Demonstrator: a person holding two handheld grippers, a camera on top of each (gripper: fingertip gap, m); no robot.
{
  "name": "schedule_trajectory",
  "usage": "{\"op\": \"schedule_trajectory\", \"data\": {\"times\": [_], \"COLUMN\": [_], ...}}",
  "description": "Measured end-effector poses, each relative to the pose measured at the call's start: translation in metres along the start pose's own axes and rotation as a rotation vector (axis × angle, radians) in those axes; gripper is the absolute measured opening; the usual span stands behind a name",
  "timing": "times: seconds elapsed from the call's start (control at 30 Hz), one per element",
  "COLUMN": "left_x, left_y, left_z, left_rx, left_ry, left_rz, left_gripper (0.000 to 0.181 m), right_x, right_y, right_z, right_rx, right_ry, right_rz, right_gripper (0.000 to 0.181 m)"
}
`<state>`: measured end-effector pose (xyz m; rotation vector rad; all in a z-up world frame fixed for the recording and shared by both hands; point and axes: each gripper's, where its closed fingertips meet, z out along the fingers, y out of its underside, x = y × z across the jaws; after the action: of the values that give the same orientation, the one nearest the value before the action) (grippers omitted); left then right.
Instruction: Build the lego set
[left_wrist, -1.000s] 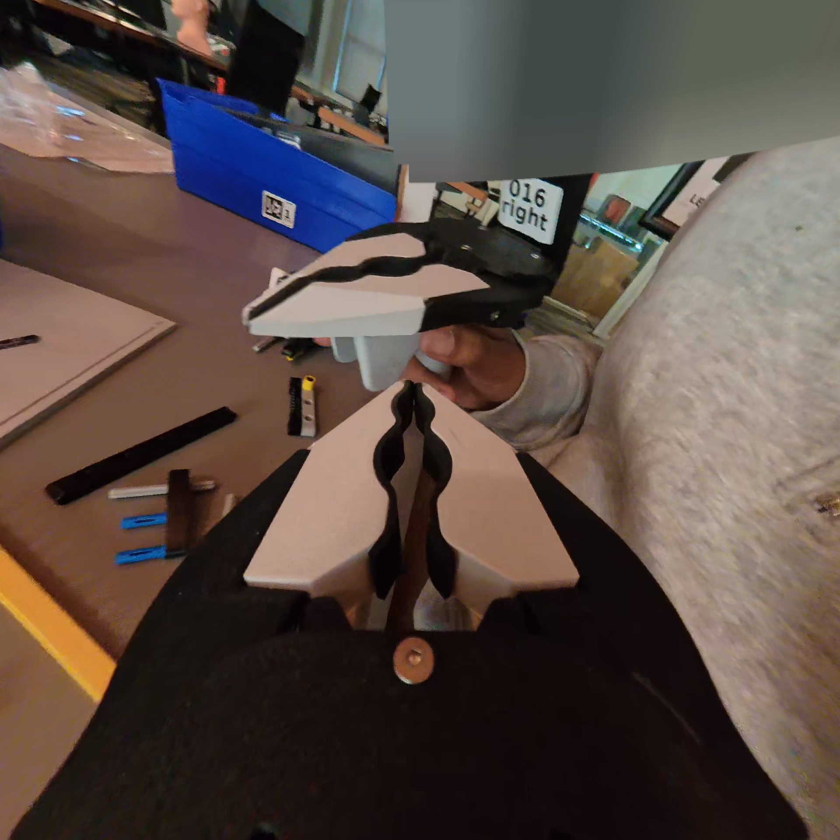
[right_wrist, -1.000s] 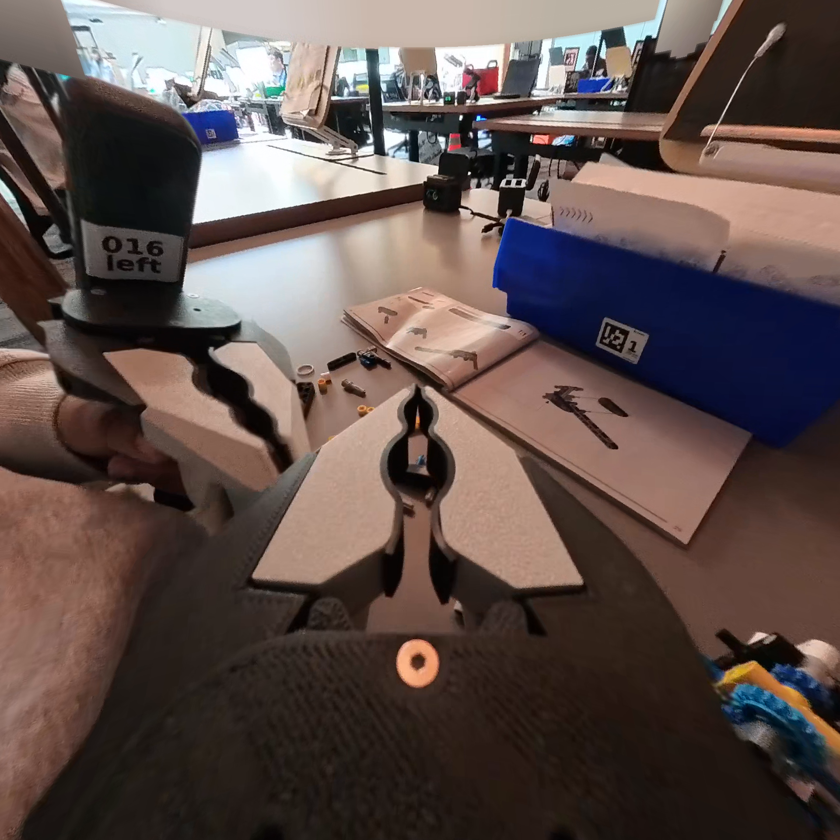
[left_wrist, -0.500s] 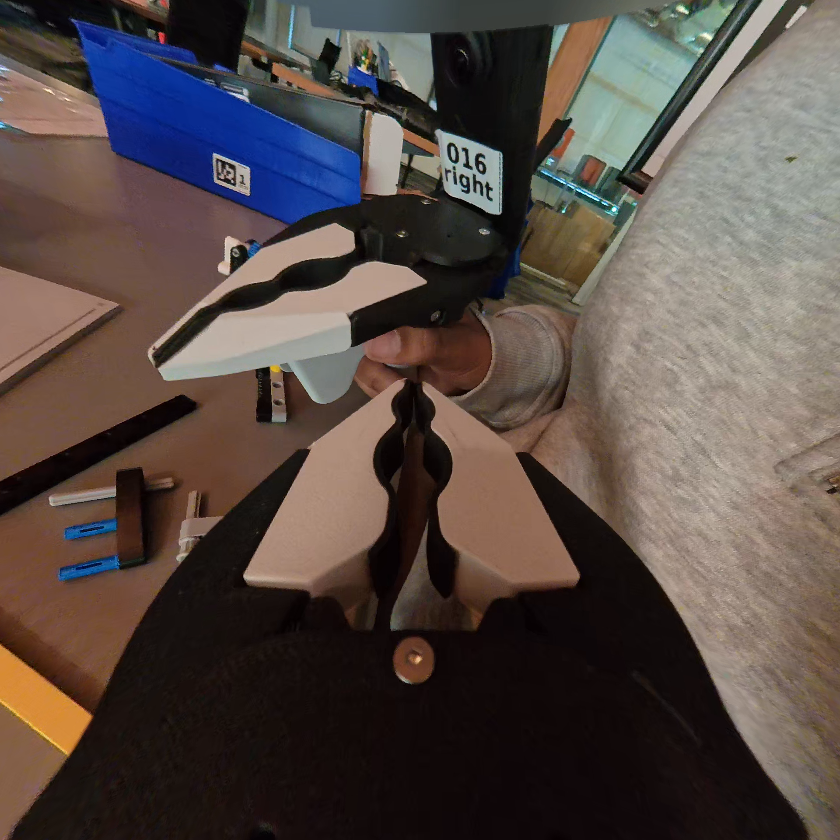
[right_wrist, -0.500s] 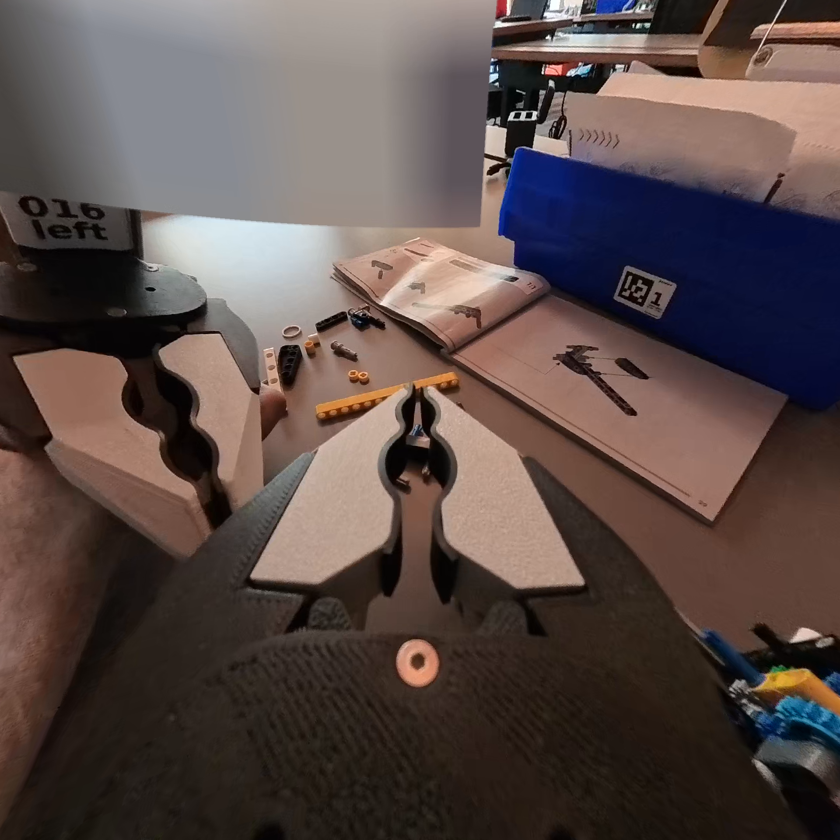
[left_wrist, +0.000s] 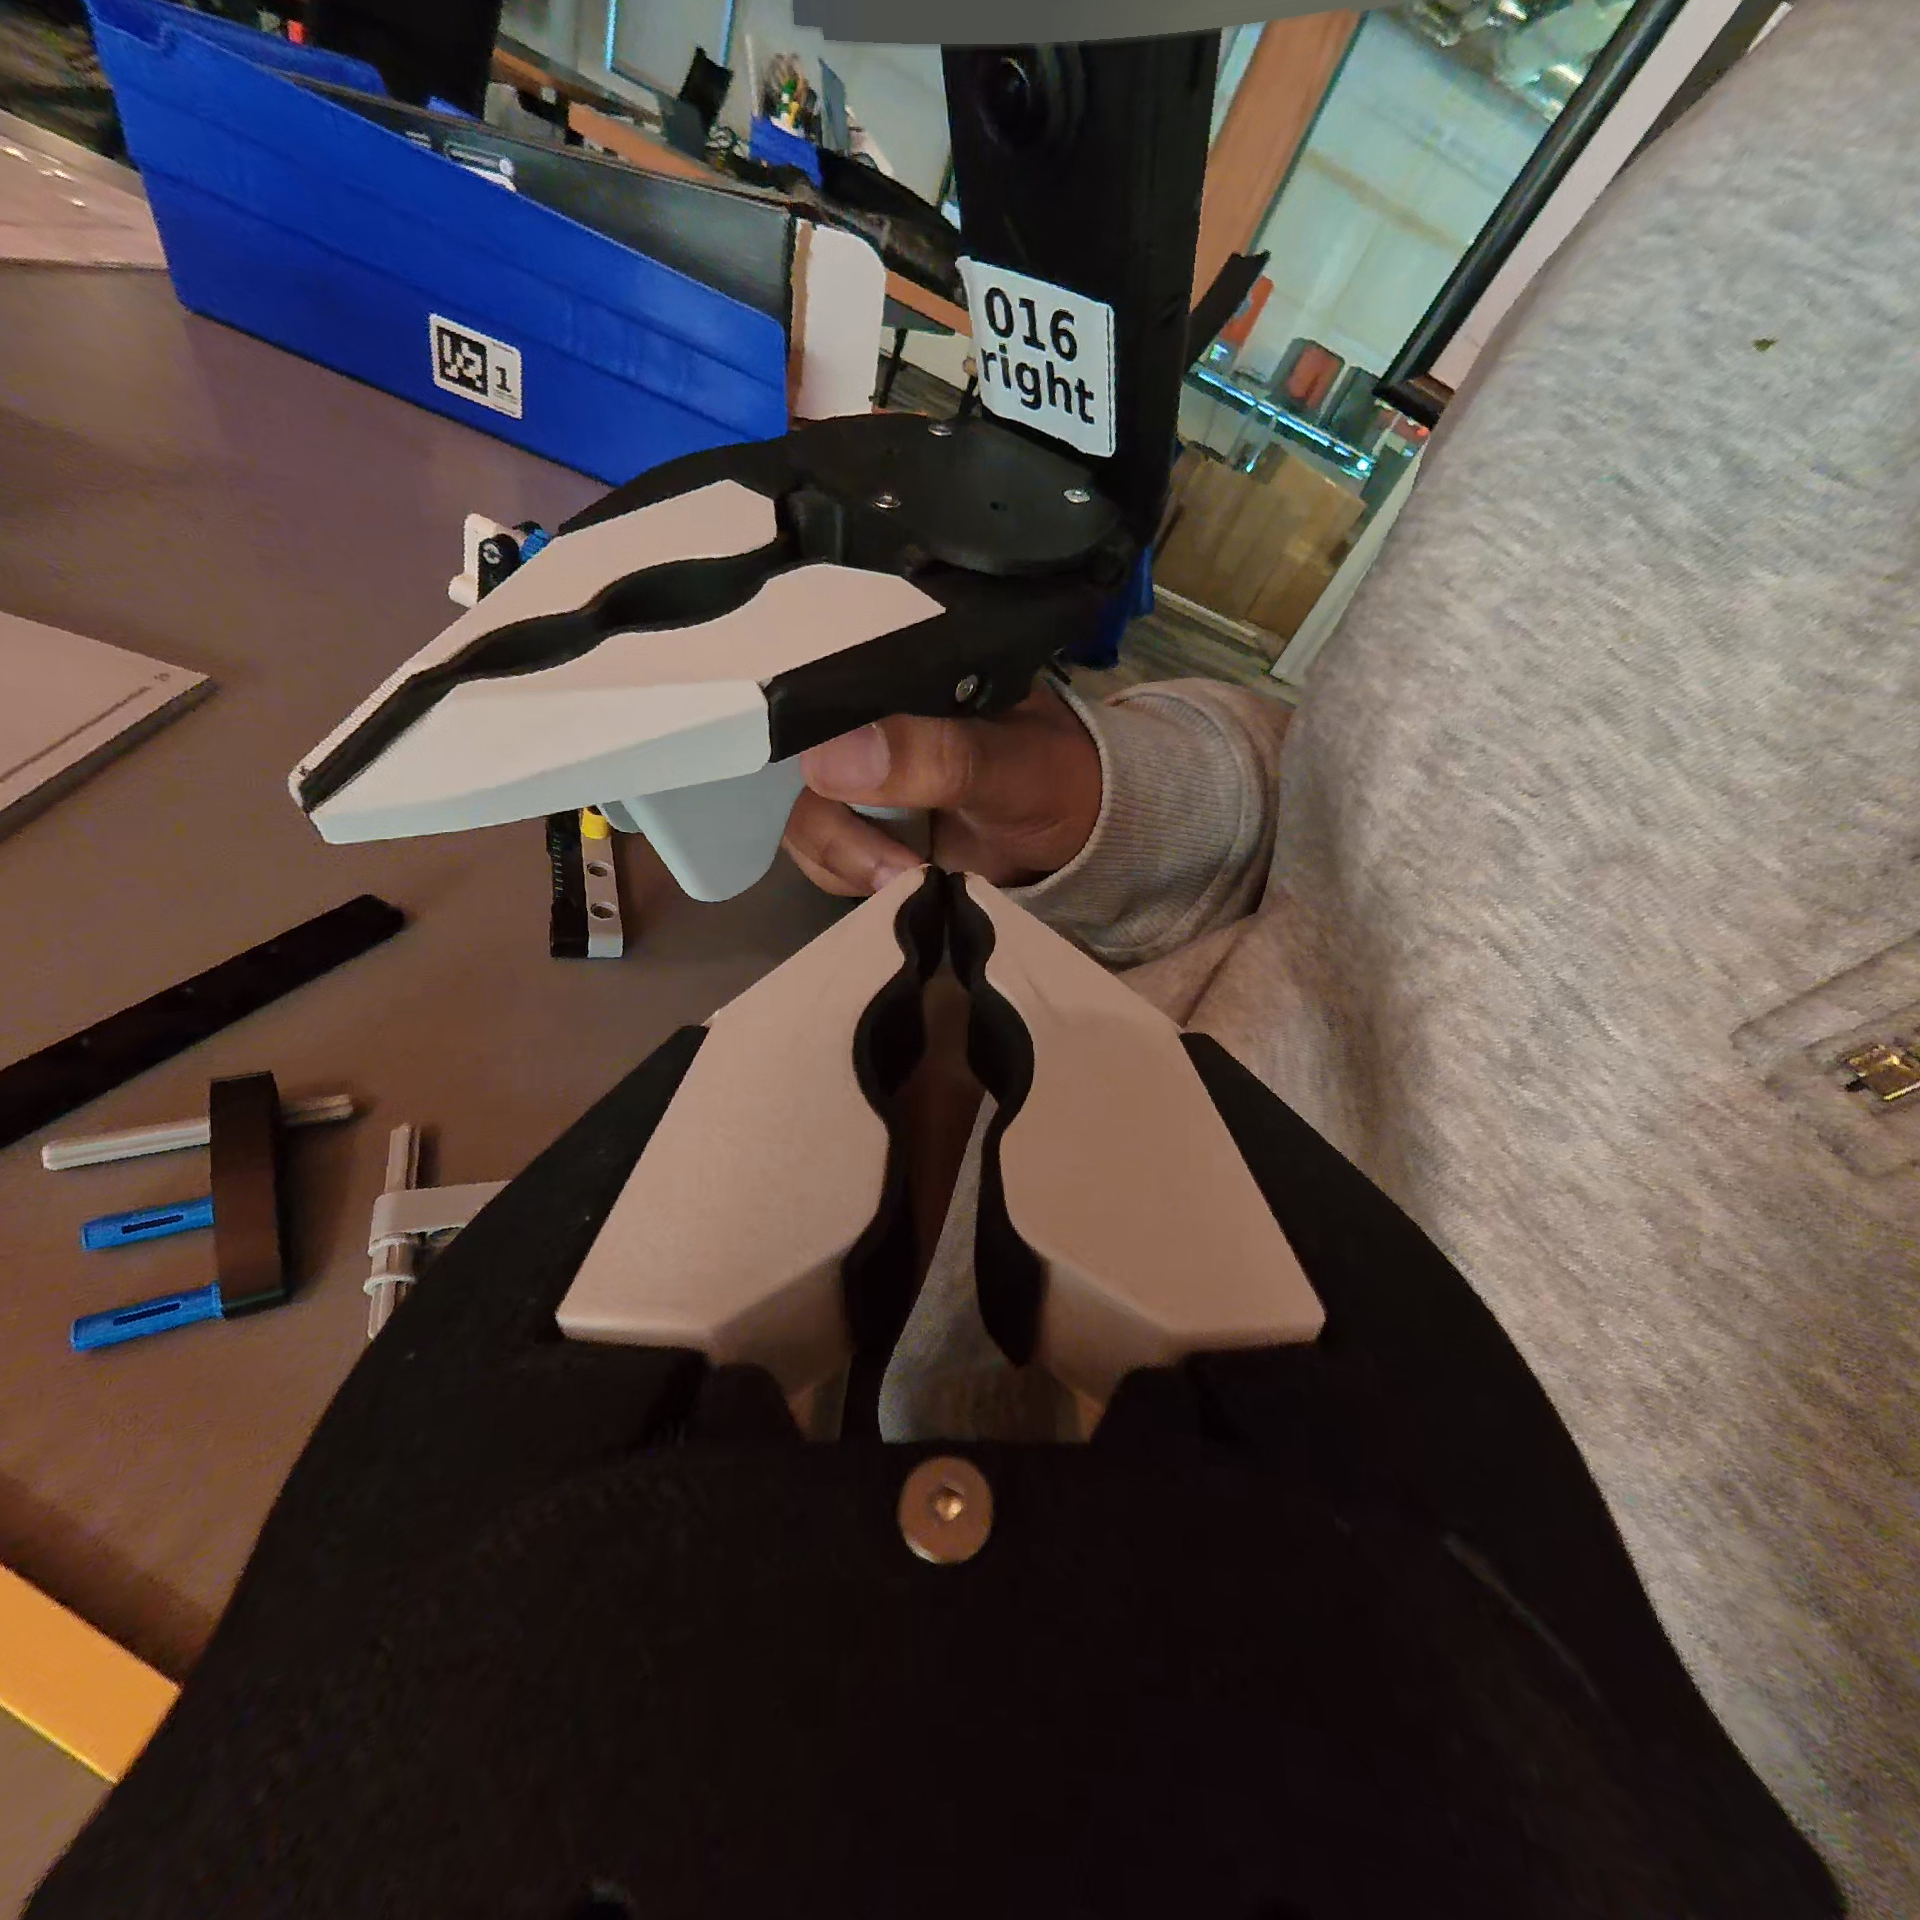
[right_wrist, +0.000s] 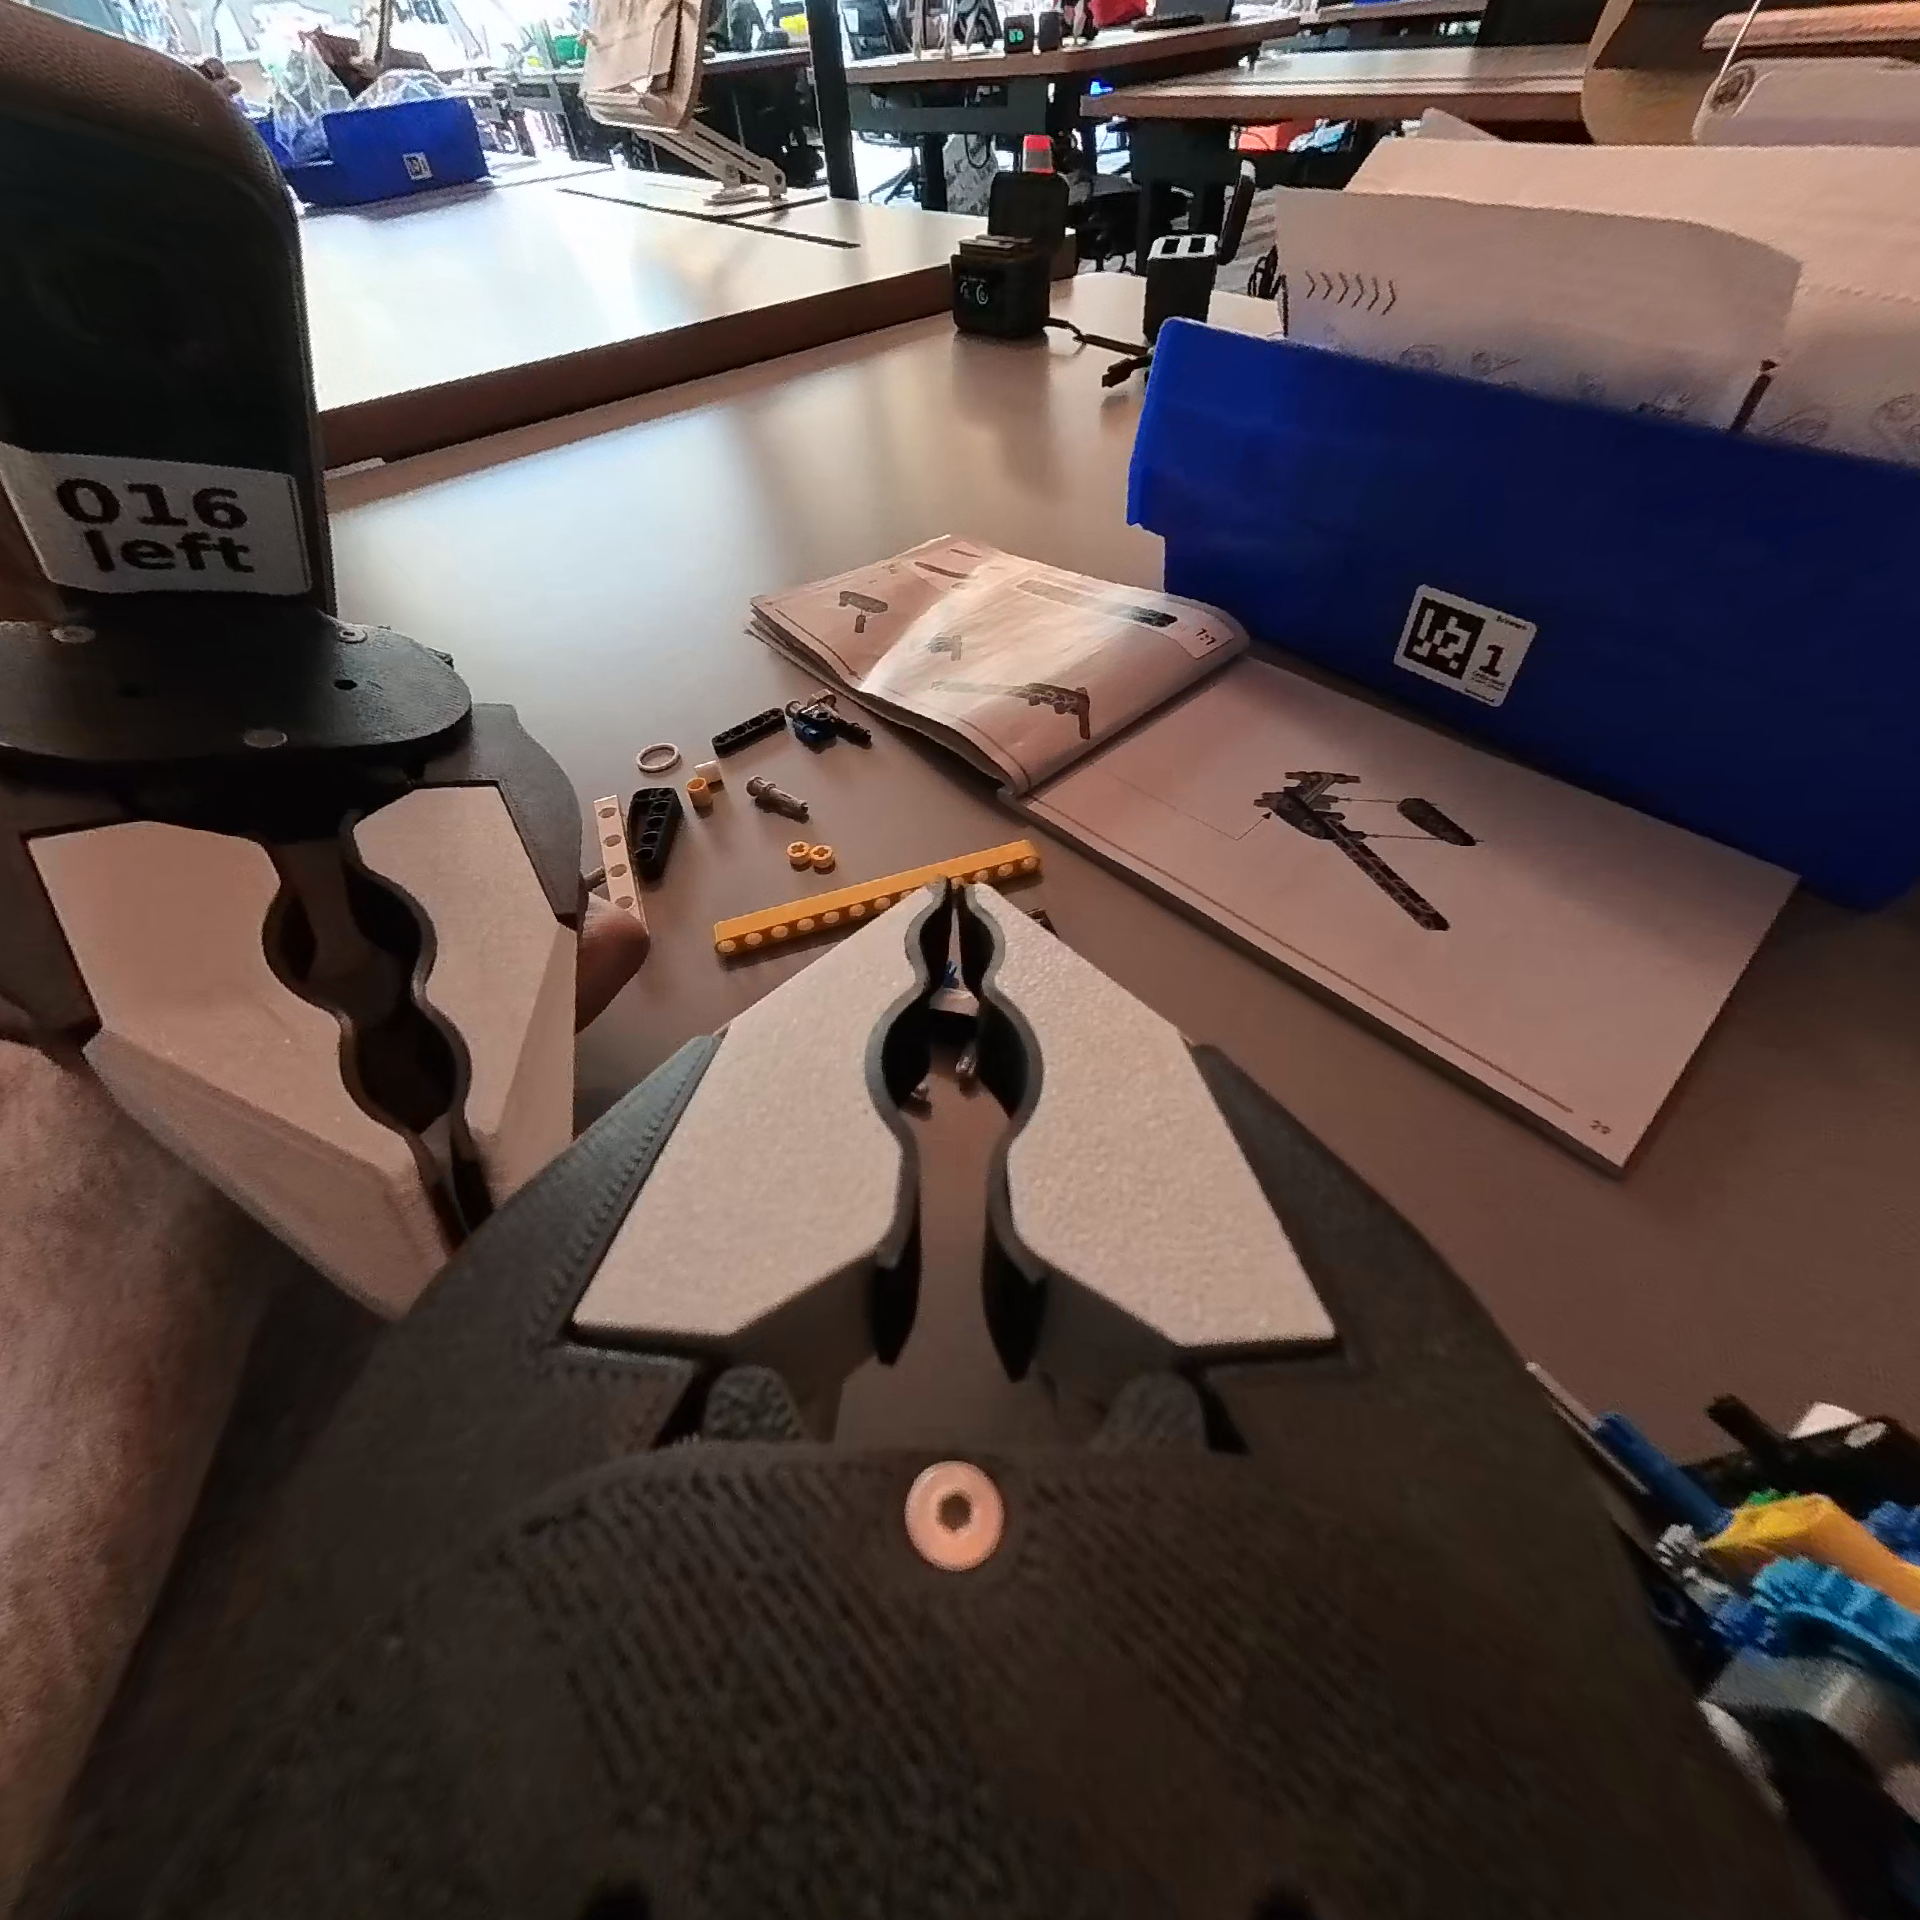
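My left gripper (left_wrist: 943, 881) is shut and empty, held near the person's grey sleeve. My right gripper (right_wrist: 954, 891) is shut and empty above the table; it also shows in the left wrist view (left_wrist: 312, 790). My left gripper also shows at the left of the right wrist view (right_wrist: 447, 1205). Loose lego parts lie on the table: a long yellow beam (right_wrist: 873, 896), a black beam (right_wrist: 652, 819), a white beam (right_wrist: 615, 844), small orange bushes (right_wrist: 810, 854). In the left wrist view lie a long black beam (left_wrist: 197, 1003), a black piece with blue pins (left_wrist: 244, 1195) and a black-and-grey block (left_wrist: 587, 894).
A blue bin (right_wrist: 1538, 582) stands at the back right, with open instruction booklets (right_wrist: 1351, 883) in front of it. A partly built blue and yellow model (right_wrist: 1808, 1558) sits at the lower right. The table's yellow edge strip (left_wrist: 62, 1673) shows at the lower left. The left gripper's tips are roughly 10 cm from the right gripper's. The white beam (right_wrist: 615, 844) lies around 15 cm away from my right fingertips.
Both grippers have risen a little and drawn back from the table. The right wrist view now shows more of the yellow beam and small parts. Both stay shut.
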<state>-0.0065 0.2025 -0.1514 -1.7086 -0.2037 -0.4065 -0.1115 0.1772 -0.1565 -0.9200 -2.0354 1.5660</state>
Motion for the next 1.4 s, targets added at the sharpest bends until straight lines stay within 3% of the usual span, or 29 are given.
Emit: {"op": "schedule_trajectory", "data": {"times": [0.9,1.4], "left_x": [0.002,0.001], "left_y": [0.002,0.002], "left_z": [0.000,0.001], "left_rx": [-0.007,-0.008], "left_ry": [0.002,0.002], "left_rz": [0.006,0.007], "left_gripper": [0.000,0.000], "right_x": [0.003,0.020], "right_y": [-0.001,-0.005], "right_z": [-0.001,-0.006], "right_rx": [0.013,0.039], "right_ry": [-0.001,0.071], "right_rz": [0.045,0.085], "right_gripper": [0.000,0.002]}}
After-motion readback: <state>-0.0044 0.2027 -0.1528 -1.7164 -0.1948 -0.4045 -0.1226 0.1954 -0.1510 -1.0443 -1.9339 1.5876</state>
